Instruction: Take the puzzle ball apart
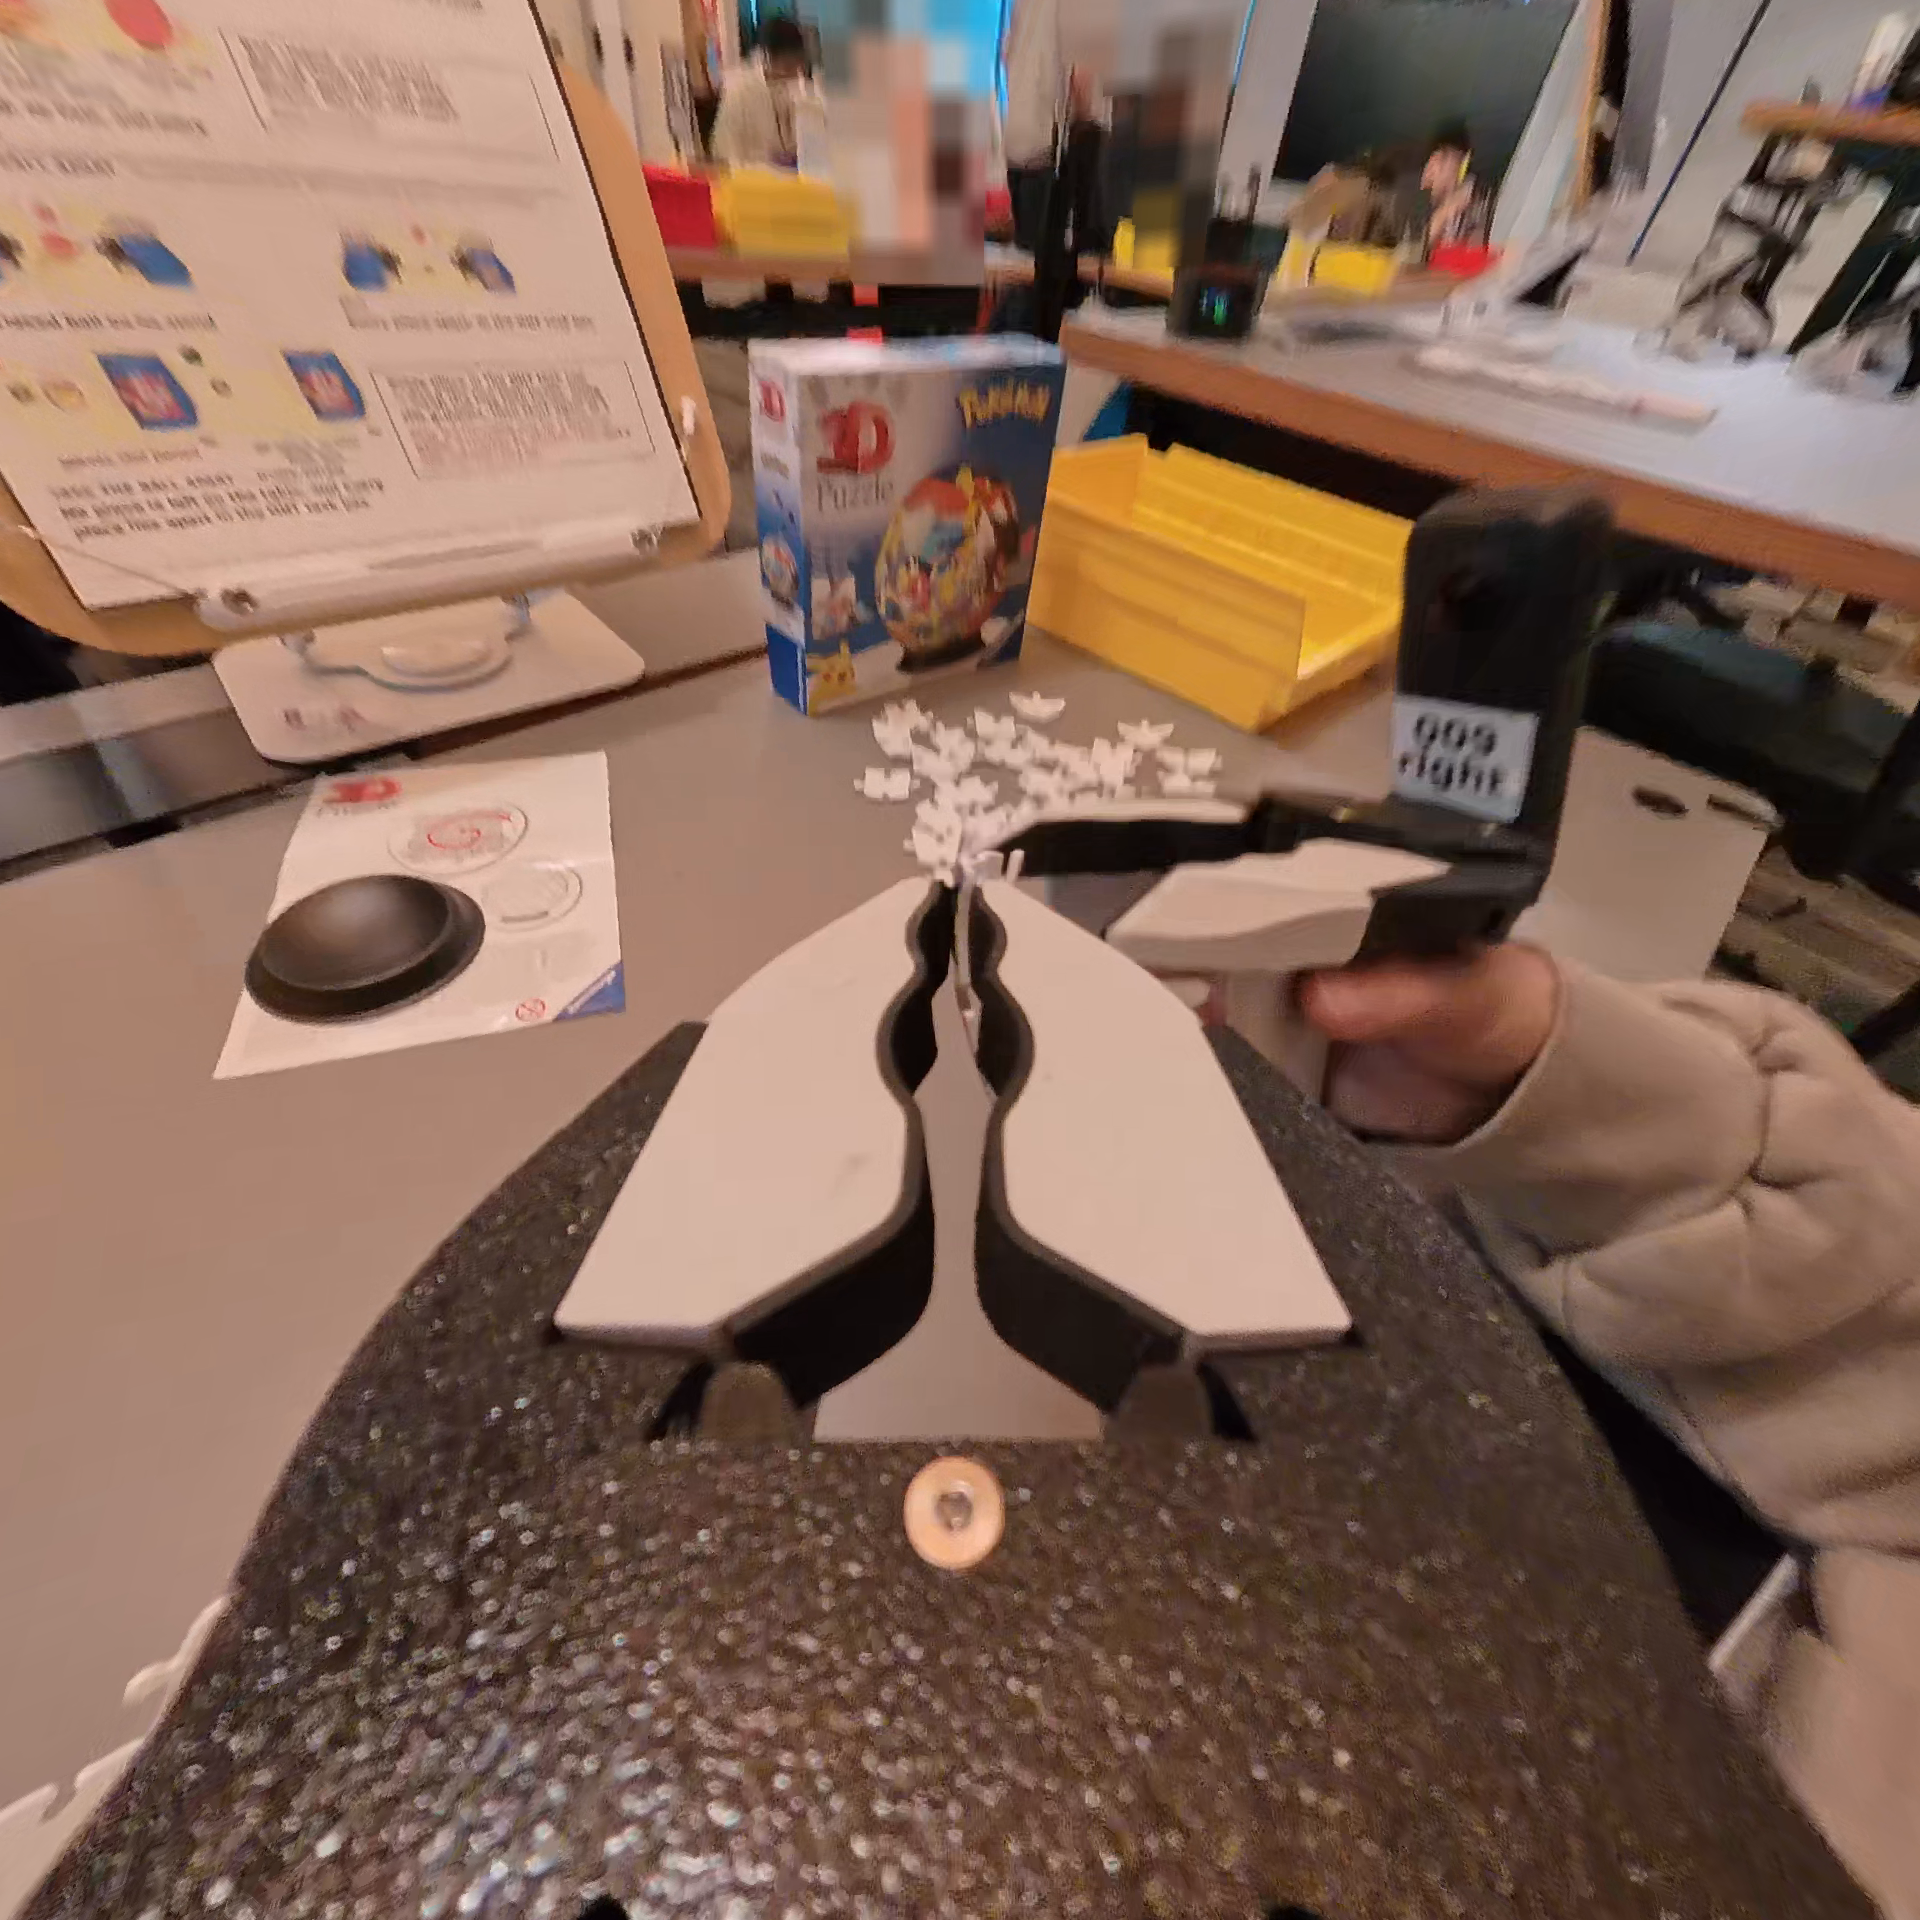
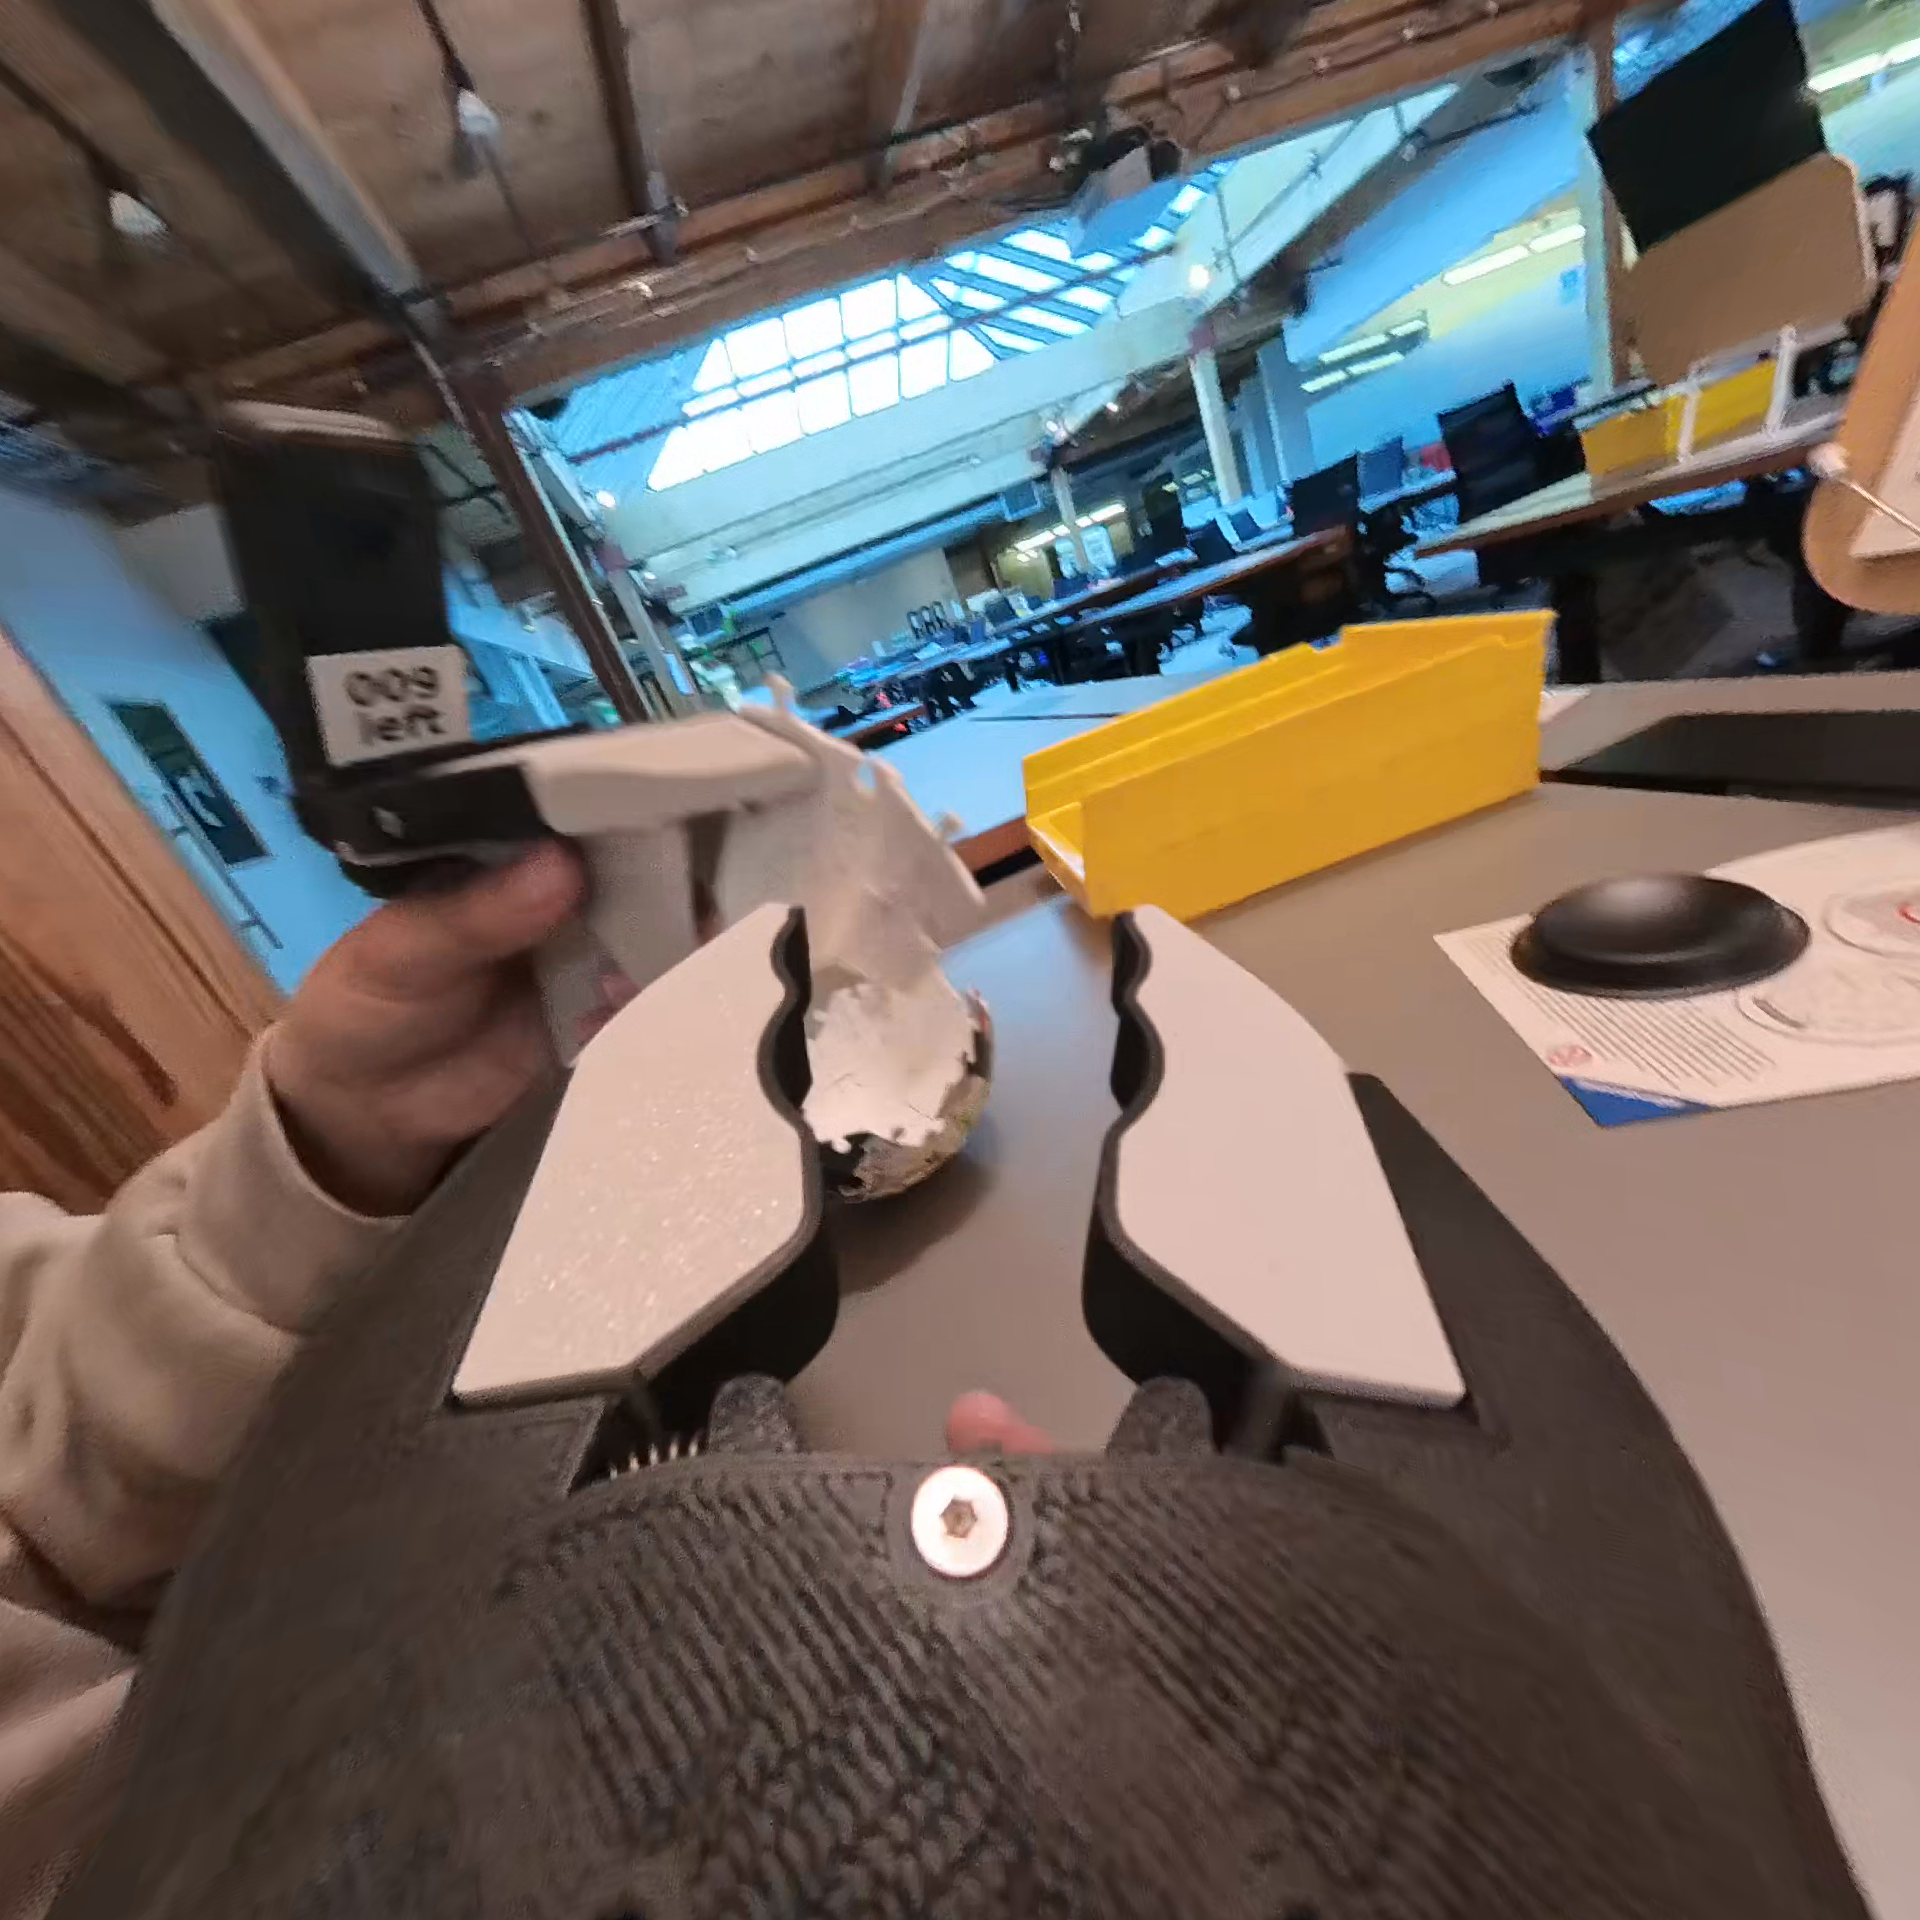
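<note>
The puzzle ball (image 2: 894,1049) is well on its way to being dismantled. What is left of it is a curved, broken shell, white on the inside with a bit of printed colour at its lower edge, and it hangs in the air above the grey table (image 2: 1558,1299) in front of the person. The left gripper (image 1: 961,914) has its jaws clenched on the thin upper edge of that shell; from its own camera the piece shows only as a white sliver between the closed fingers. The right gripper (image 2: 956,1039) stands released, jaws wide, with the shell just ahead of the gap and nearer its left finger, so I'd guess it is lining up to pinch off another piece.

A scatter of loose white pieces (image 1: 1018,769) lies on the table in front of the puzzle box (image 1: 904,520), beside the yellow bin (image 1: 1195,582). The black stand (image 1: 358,945) sits empty on the instruction sheet (image 1: 436,1039). The remaining shell, seemingly several joined pieces, is still to be separated.
</note>
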A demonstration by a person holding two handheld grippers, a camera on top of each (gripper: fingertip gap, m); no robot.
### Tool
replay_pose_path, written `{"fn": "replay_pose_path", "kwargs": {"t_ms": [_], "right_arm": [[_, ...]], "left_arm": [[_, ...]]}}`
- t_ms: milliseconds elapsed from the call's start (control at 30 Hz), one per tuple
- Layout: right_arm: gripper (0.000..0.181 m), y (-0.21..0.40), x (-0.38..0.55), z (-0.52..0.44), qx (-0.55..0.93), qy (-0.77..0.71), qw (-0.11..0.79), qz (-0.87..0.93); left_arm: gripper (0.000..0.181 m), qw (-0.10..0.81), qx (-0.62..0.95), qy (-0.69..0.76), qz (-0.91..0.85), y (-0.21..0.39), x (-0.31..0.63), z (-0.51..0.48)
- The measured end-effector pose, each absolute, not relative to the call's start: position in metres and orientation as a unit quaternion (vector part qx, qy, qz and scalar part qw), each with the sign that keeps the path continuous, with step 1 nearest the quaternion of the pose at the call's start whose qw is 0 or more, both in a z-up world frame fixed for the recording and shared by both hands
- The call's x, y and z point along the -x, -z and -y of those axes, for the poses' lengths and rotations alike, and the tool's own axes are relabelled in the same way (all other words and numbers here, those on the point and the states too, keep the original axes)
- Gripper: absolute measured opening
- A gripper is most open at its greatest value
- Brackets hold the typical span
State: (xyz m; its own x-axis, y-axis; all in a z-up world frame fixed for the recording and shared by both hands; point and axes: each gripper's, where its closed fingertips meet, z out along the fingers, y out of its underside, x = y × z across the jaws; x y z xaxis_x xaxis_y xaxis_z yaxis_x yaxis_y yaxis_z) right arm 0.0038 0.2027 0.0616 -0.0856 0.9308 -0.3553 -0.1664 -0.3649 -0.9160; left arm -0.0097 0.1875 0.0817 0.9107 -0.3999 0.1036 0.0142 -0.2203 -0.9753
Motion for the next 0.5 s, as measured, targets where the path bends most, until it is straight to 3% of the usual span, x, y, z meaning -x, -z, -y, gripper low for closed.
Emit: {"fn": "replay_pose_path", "kwargs": {"t_ms": [100, 333, 500], "right_arm": [[0.063, -0.063, -0.002, -0.197, 0.509, -0.658, 0.421, 0.362], [0.008, -0.082, -0.004, -0.192, 0.472, -0.712, 0.419, 0.308], [0.003, -0.082, -0.004, -0.188, 0.479, -0.650, 0.454, 0.376]], "left_arm": [[0.002, 0.636, 0.736, 0.199, -0.123, -0.094, 0.006, -0.185], [0.001, 0.636, 0.728, 0.225, -0.125, -0.089, -0.003, -0.188], [0.004, 0.624, 0.743, 0.201, -0.135, -0.083, 0.001, -0.188]]}}
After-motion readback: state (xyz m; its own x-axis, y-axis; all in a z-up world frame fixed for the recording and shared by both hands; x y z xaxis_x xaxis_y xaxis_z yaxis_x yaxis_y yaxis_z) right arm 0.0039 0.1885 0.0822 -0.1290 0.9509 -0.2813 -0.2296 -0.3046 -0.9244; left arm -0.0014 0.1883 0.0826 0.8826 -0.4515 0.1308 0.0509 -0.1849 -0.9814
